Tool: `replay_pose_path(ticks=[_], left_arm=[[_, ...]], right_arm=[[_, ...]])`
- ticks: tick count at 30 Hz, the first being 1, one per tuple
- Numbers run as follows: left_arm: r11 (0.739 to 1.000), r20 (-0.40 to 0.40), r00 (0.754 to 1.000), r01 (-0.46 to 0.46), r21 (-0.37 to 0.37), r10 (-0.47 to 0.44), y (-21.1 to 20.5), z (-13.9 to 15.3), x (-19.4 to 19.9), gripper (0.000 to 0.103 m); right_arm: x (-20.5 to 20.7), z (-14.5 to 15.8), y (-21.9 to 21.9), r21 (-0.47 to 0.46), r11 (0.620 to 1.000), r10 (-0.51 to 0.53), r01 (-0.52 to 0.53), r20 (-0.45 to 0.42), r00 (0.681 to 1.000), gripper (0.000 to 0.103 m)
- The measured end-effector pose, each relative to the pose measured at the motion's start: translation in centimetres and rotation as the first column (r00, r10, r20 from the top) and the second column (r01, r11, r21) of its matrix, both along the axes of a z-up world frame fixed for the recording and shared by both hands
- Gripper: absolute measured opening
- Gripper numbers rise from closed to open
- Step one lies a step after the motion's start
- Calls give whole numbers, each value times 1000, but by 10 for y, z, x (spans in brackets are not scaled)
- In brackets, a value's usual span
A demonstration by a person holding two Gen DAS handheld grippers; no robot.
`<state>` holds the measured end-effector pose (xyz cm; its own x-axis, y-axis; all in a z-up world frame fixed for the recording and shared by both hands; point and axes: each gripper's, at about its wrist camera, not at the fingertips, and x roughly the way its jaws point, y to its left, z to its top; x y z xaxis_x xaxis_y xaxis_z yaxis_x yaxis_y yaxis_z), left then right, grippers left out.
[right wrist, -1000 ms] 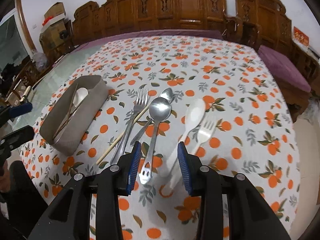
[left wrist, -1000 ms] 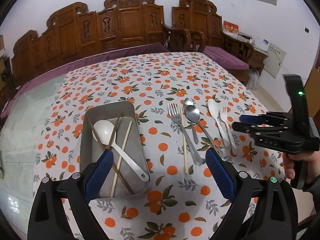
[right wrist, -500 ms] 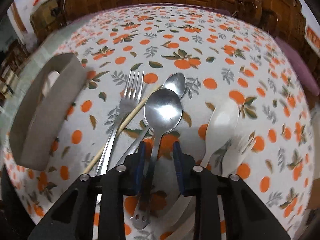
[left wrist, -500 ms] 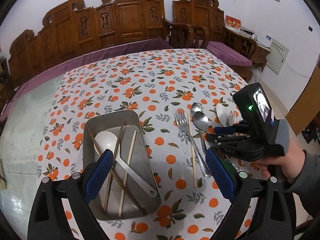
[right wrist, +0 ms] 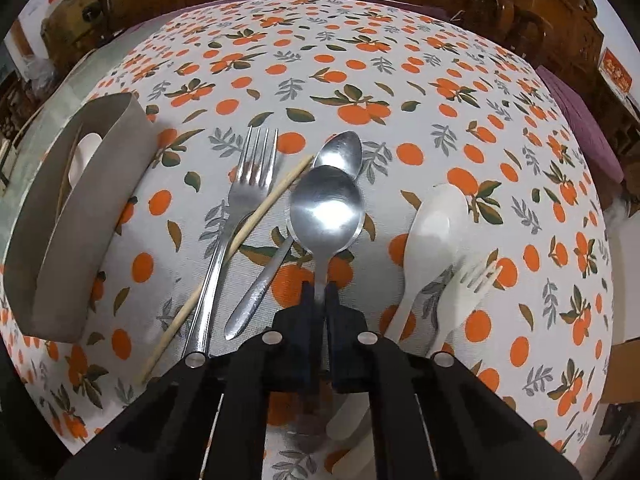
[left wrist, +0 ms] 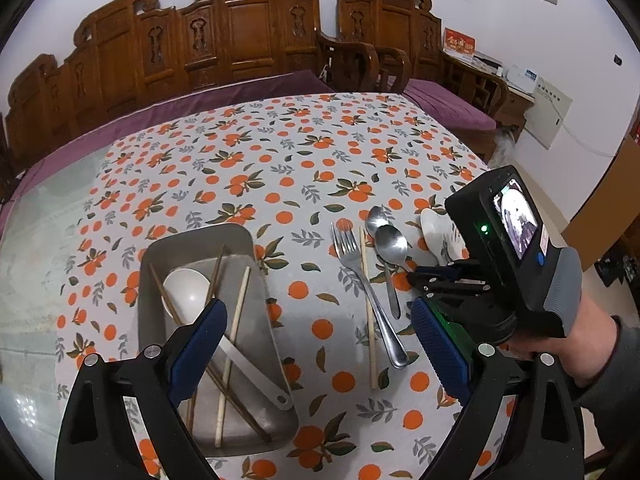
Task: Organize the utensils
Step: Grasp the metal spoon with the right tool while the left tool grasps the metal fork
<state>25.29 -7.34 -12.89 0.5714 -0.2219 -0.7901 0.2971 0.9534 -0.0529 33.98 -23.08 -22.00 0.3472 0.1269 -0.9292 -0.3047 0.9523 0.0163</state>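
Behind the orange-print tablecloth (left wrist: 280, 168) stand carved wooden chairs (left wrist: 240, 36).

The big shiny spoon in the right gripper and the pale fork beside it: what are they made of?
Big shiny spoon: probably polished steel, since its bowl mirrors light. Pale fork: seemingly matte white plastic, showing no glare.

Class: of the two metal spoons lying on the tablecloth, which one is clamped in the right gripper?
The larger metal spoon, nearer the camera: the right gripper pinches its handle. The smaller spoon lies free behind it.
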Motion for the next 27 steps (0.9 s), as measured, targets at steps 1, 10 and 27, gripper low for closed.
replay_pose_path(ticks=[1,10,27], left_arm=[[1000,-2,1000,0,2,0,-1,-1,1,89],[1000,-62,998,-4,22,5,-24,-27,16,89],[999,-255,966,-36,0,35,-61,-97,70,30]], right_arm=[[-1,0,-1,7,1000,-1,1,3,1000,7],[-11,29,-32,123,992,-33,26,59,998,7],[-25,35,-74,252,967,-58,41,60,996,7]])
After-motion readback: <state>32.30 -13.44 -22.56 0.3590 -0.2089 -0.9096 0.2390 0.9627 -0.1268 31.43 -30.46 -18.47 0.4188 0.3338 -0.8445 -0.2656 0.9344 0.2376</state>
